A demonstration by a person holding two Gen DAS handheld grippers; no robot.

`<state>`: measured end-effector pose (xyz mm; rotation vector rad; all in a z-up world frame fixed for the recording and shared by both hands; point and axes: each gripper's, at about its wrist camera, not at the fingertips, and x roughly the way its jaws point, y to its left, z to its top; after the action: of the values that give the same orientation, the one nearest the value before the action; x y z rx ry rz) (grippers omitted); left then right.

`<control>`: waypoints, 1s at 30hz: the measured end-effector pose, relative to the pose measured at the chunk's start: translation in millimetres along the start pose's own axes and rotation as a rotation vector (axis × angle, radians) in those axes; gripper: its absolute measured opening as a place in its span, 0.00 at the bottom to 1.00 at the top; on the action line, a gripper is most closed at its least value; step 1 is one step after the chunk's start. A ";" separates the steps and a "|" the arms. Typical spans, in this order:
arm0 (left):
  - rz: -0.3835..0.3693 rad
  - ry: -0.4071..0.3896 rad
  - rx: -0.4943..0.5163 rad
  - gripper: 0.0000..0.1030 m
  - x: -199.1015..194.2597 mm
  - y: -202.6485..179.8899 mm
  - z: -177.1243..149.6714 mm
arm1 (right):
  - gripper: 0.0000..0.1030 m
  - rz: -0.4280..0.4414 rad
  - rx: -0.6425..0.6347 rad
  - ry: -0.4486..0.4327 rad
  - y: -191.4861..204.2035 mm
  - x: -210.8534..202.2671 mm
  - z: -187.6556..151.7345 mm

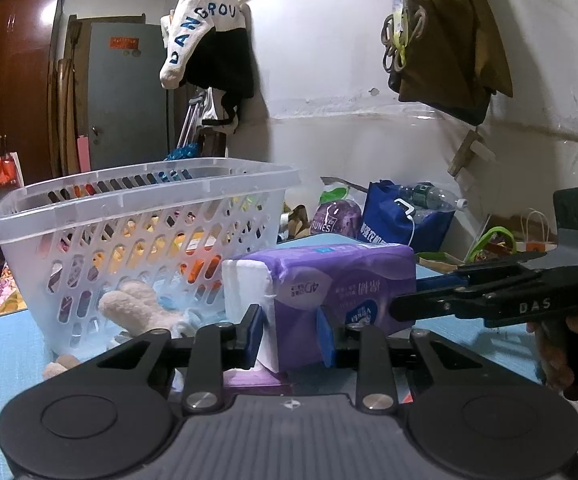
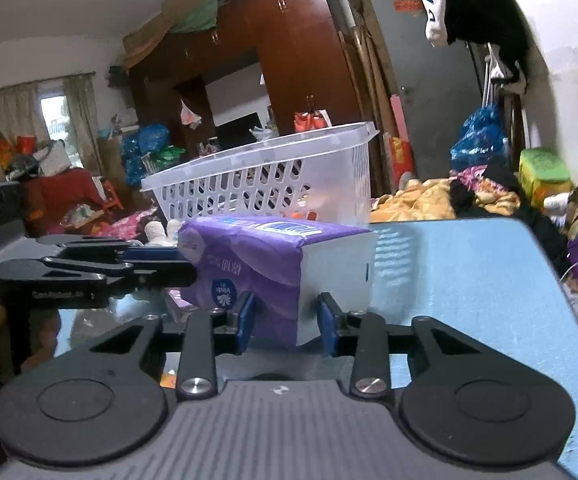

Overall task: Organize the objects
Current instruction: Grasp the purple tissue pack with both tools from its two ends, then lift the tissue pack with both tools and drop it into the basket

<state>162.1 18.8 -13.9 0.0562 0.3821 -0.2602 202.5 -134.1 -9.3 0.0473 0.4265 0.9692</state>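
Observation:
A purple pack of tissues [image 1: 329, 284] is held above the blue table [image 1: 9, 360] by both grippers. My left gripper [image 1: 289, 334] is shut on its near corner, blue pads on either side. My right gripper [image 2: 287, 318] is shut on the pack's other end [image 2: 257, 268]. Each gripper shows in the other's view, the right one at the right [image 1: 469, 300], the left one at the left [image 2: 101, 268]. A clear plastic basket [image 1: 137, 232] stands just behind the pack and holds a beige plush toy [image 1: 133, 304] and other coloured items. The basket also shows in the right wrist view [image 2: 281, 176].
A white wall with hanging clothes [image 1: 205, 40] and bags [image 1: 445, 40] lies behind the table. A blue bag [image 1: 401, 220], a purple packet [image 1: 335, 218] and clutter sit at the table's far edge. Wardrobes [image 2: 281, 52] and heaps of clothes [image 2: 449, 196] fill the room.

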 end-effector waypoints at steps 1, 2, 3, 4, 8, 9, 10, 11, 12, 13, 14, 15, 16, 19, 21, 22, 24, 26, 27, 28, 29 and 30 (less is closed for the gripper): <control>0.005 -0.005 -0.001 0.32 -0.5 -1.2 0.0 | 0.37 -0.005 -0.010 -0.008 2.0 -1.1 -0.8; 0.011 -0.009 -0.003 0.32 -1.2 -2.2 -0.7 | 0.36 -0.010 -0.019 -0.015 3.8 -1.6 -1.2; 0.015 -0.013 -0.008 0.32 -1.7 -2.9 -1.3 | 0.36 -0.016 -0.024 -0.017 5.2 -1.6 -1.2; 0.021 -0.019 -0.011 0.32 -2.7 -4.2 -2.4 | 0.36 -0.020 -0.030 -0.027 6.5 -2.6 -1.5; 0.045 -0.041 0.002 0.32 -8.8 -10.0 -5.3 | 0.36 -0.036 -0.063 -0.046 12.0 -6.0 -2.0; 0.046 -0.046 0.004 0.32 -10.3 -11.2 -5.2 | 0.36 -0.036 -0.067 -0.053 13.0 -7.2 -1.9; 0.049 -0.053 0.004 0.32 -11.5 -12.0 -4.9 | 0.36 -0.039 -0.077 -0.058 14.6 -8.1 -2.1; 0.050 -0.061 0.004 0.32 -13.1 -12.9 -4.6 | 0.36 -0.041 -0.084 -0.063 16.0 -8.9 -2.2; 0.053 -0.068 0.005 0.32 -14.8 -13.8 -4.7 | 0.36 -0.040 -0.088 -0.067 16.9 -9.4 -2.5; 0.056 -0.078 0.006 0.32 -16.6 -14.6 -5.0 | 0.36 -0.040 -0.094 -0.073 17.7 -10.4 -2.0; 0.060 -0.088 0.006 0.32 -18.7 -15.9 -5.0 | 0.36 -0.040 -0.098 -0.077 18.1 -11.0 -1.1; 0.064 -0.098 0.010 0.32 -21.1 -18.0 -4.7 | 0.36 -0.040 -0.104 -0.081 19.5 -12.0 -0.5; 0.069 -0.108 0.014 0.32 -23.4 -20.1 -4.6 | 0.36 -0.040 -0.109 -0.085 19.7 -13.1 0.8; 0.082 -0.137 0.027 0.32 -32.9 -24.9 -1.0 | 0.36 -0.039 -0.127 -0.106 25.5 -18.0 4.9; 0.090 -0.159 0.037 0.32 -40.1 -27.8 3.0 | 0.36 -0.035 -0.137 -0.122 29.7 -21.8 9.8; 0.094 -0.170 0.042 0.32 -43.7 -29.6 5.2 | 0.36 -0.033 -0.143 -0.133 31.8 -23.9 12.7; 0.103 -0.194 0.055 0.32 -51.6 -33.4 11.3 | 0.36 -0.030 -0.159 -0.149 35.0 -28.2 19.5; 0.109 -0.215 0.065 0.32 -58.1 -36.1 17.7 | 0.36 -0.026 -0.176 -0.166 38.4 -31.5 29.0; 0.113 -0.226 0.069 0.32 -61.3 -37.0 21.6 | 0.36 -0.022 -0.181 -0.177 39.2 -32.8 34.8; 0.117 -0.236 0.076 0.32 -64.5 -37.6 26.2 | 0.36 -0.019 -0.187 -0.186 40.3 -33.1 39.7; 0.121 -0.243 0.082 0.32 -66.7 -38.0 30.9 | 0.36 -0.016 -0.192 -0.192 41.1 -33.0 46.1; 0.126 -0.250 0.086 0.32 -68.5 -38.2 35.8 | 0.36 -0.013 -0.197 -0.199 42.4 -32.8 52.2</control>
<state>103.8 -5.3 44.8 0.1306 0.1178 -0.1562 172.5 -128.6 59.0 -0.0368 0.1472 0.9795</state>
